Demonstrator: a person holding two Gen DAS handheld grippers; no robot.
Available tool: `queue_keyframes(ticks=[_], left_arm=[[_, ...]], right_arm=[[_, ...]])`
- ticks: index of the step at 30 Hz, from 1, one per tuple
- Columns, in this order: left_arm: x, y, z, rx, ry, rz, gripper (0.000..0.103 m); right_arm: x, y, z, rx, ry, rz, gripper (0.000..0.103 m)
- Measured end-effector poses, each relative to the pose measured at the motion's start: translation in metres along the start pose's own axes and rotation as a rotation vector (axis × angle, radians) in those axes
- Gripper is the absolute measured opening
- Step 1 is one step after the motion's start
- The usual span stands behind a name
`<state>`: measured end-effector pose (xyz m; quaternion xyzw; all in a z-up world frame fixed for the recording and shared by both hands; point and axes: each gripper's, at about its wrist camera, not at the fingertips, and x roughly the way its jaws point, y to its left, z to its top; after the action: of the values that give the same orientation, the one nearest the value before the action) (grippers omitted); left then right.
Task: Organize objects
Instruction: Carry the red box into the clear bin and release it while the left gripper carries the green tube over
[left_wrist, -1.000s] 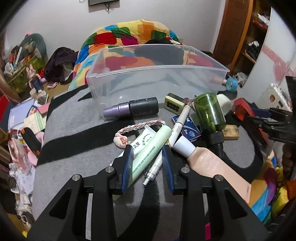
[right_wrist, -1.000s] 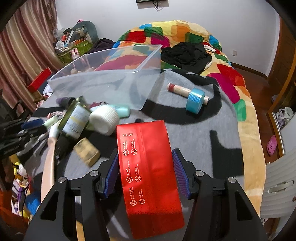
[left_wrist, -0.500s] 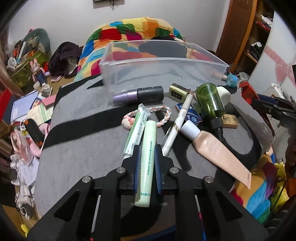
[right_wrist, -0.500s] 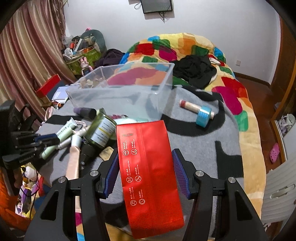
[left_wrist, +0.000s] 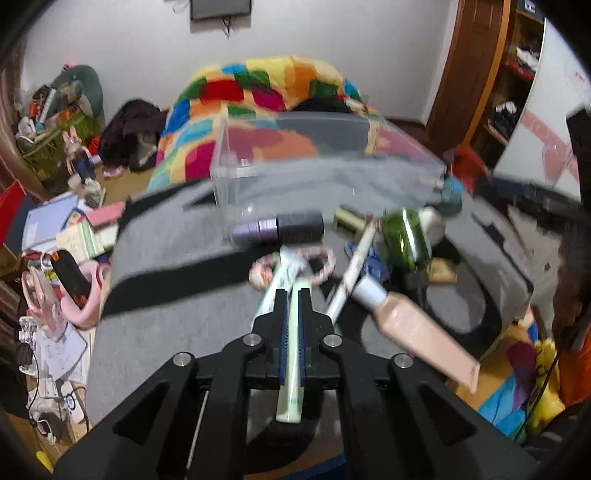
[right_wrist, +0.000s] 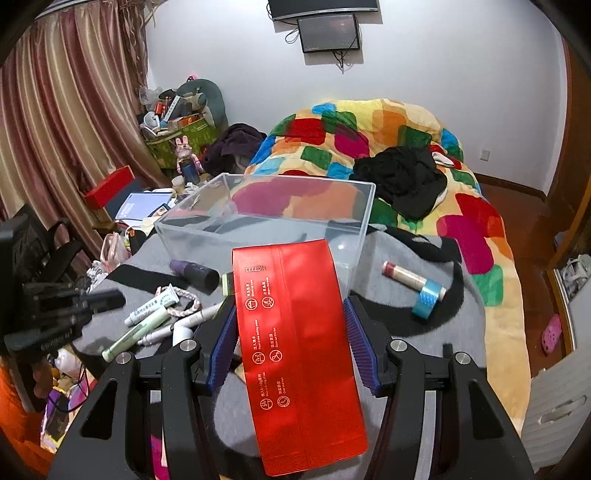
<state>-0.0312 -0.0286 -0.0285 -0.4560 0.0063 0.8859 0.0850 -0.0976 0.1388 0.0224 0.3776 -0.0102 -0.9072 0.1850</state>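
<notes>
Left gripper (left_wrist: 292, 306) clamped on pale green tube (left_wrist: 291, 354). Right gripper (right_wrist: 290, 328) grips red pouch (right_wrist: 295, 350). Clear bin (right_wrist: 266, 225) directly ahead; loose cosmetics between.

1. Even, fairly bright indoor light fills both views; no lamp is in frame.
2. The left wrist view is motion-blurred: the clear bin (left_wrist: 325, 173) and green bottle (left_wrist: 406, 240) smear, while the left tongs (left_wrist: 293, 317) stay sharp.
3. The right wrist view is crisp; the red pouch (right_wrist: 299, 350) has a soft sheen.
4. Soft dark shadows fall on the grey blanket (right_wrist: 388, 369).
5. Fisheye bending curves the walls, and the corners go black.
</notes>
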Motion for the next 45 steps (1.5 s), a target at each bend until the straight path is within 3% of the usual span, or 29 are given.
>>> queue_keyframes(ticks=[3,5,9,15,22,30,45], left_arm=[[0.012,0.003,-0.015,0.0,0.063,-0.012,0.004],[0.011,0.004,-0.021,-0.003,0.066,-0.035,0.017],[0.022,0.001,-0.025,0.01,0.098,-0.029,0.017],[0.027,0.003,-0.016,-0.013,0.08,-0.048,0.015],[-0.001,0.007,0.001,-0.018,-0.015,-0.043,0.015],[-0.017,0.022,0.048,-0.067,-0.136,-0.054,0.015],[-0.017,0.032,0.123,-0.108,-0.244,-0.056,0.015]], right_arm=[[0.004,-0.004,0.01,0.019,-0.01,0.004,0.052],[0.008,-0.007,0.018,0.034,-0.018,0.003,0.052],[0.015,-0.01,0.032,0.052,-0.025,0.001,0.052],[0.027,-0.007,0.044,0.031,-0.017,-0.018,0.052],[0.047,-0.009,0.062,0.014,0.003,-0.031,0.052],[0.081,-0.011,0.081,0.019,0.057,-0.035,0.052],[0.131,-0.012,0.089,-0.013,0.185,-0.045,0.05]])
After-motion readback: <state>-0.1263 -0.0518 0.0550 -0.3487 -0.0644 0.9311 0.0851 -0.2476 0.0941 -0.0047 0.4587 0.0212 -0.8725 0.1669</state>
